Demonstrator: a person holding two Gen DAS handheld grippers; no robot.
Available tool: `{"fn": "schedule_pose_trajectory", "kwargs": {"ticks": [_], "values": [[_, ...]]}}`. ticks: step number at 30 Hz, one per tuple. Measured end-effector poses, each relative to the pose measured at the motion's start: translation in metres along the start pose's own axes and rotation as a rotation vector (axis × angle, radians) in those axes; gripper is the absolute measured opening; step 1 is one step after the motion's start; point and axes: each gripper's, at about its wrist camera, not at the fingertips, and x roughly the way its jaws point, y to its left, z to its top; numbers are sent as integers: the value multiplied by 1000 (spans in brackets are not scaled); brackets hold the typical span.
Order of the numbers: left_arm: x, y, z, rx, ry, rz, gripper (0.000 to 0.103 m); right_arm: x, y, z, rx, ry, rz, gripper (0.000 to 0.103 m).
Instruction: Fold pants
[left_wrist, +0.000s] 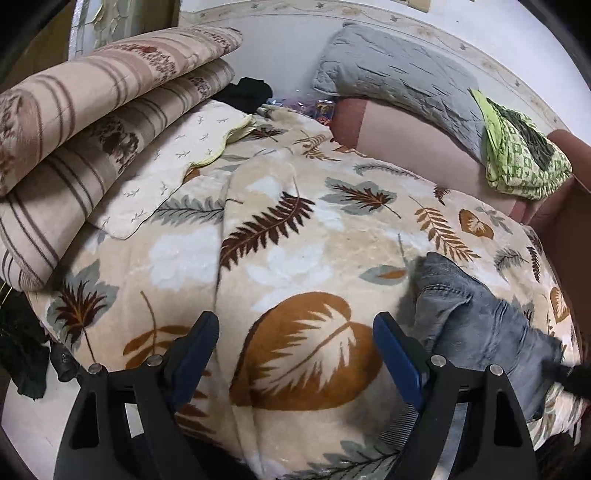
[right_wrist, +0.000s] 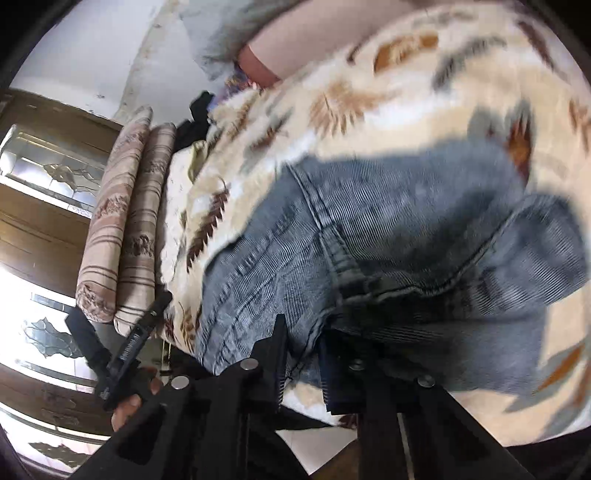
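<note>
The jeans (right_wrist: 369, 236) lay bunched on the near right part of the blanket (left_wrist: 295, 229), close to its near edge. In the right wrist view they filled the middle of the picture, with a seam running down toward the right tongs (right_wrist: 303, 373).

The right tongs were drawn close together on a fold of denim at the near edge of the jeans. The cloth passed between the jaws, and I judged it pinched.

The left tongs (left_wrist: 295, 354) stood spread with nothing between the jaws. They hung over bare blanket, above a large brown leaf print. The jeans lay just beside them on the right, behind the right-hand jaw, and I could not tell whether cloth and jaw touched.

Risks, as I judged them:
- The right tongs held only a small fold. A firm pull could have slipped the denim out of the pinch.
- The jeans were crumpled, not flat. A fold made on them in that state would have set creases and uneven layers.
- The plush blanket could have dragged along with the denim and rucked under it.
- The left tongs could have closed on blanket pile in place of denim, being over bare blanket.

Farther off, striped quilts (left_wrist: 92, 122) were stacked at the far left, and a grey pillow (left_wrist: 399, 74) lay against the far wall.
</note>
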Motion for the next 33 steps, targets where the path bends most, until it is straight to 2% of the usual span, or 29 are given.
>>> {"fn": "schedule_pose_trajectory", "kwargs": {"ticks": [5, 6, 8, 10, 11, 12, 14, 16, 20, 22, 24, 25, 26, 28, 29, 31, 32, 33], "values": [[-3, -26, 4, 62, -35, -20, 86, -54, -13, 45, 18, -117, 31, 15], [1, -25, 10, 72, -38, -23, 86, -63, -24, 55, 52, -138, 69, 15], [0, -31, 10, 90, -44, -36, 86, -69, -45, 71, 130, -117, 170, 19], [6, -34, 14, 97, -45, -33, 86, -66, -55, 65, 143, -82, 149, 48], [15, -39, 11, 106, -42, -34, 86, -61, -56, 58, 140, -81, 138, 77], [8, -43, 11, 113, -39, -36, 86, -61, -61, 50, 139, -86, 131, 82], [5, -46, 9, 132, -33, -36, 86, -56, -68, 25, 143, -62, 145, 82], [4, -45, 1, 147, -22, -24, 86, -45, -62, 1, 117, -21, 233, 82], [3, -27, -3, 103, -1, -7, 86, -13, -42, -28, 99, 65, 278, 82], [-30, -16, 2, 81, -13, 2, 86, 8, -32, -38, 127, 106, 315, 81], [-38, -9, 2, 74, -24, 8, 86, 32, -14, -48, 125, 138, 350, 78], [-57, -3, 4, 70, -29, 16, 86, 43, -10, -53, 139, 148, 338, 78], [-94, 8, 7, 62, -34, 24, 86, 56, -10, -57, 169, 163, 323, 78], [-123, 26, 10, 26, -42, 42, 86, 74, -14, -66, 223, 185, 321, 78], [-123, 36, 9, -1, -39, 50, 86, 85, -16, -72, 255, 195, 310, 78], [-123, 49, 9, -46, -26, 60, 86, 99, -13, -74, 276, 203, 318, 70], [-122, 54, 9, -62, -21, 61, 86, 106, -11, -75, 278, 204, 317, 57], [-121, 57, 9, -72, -18, 61, 86, 115, -8, -76, 279, 216, 306, 39]]}}
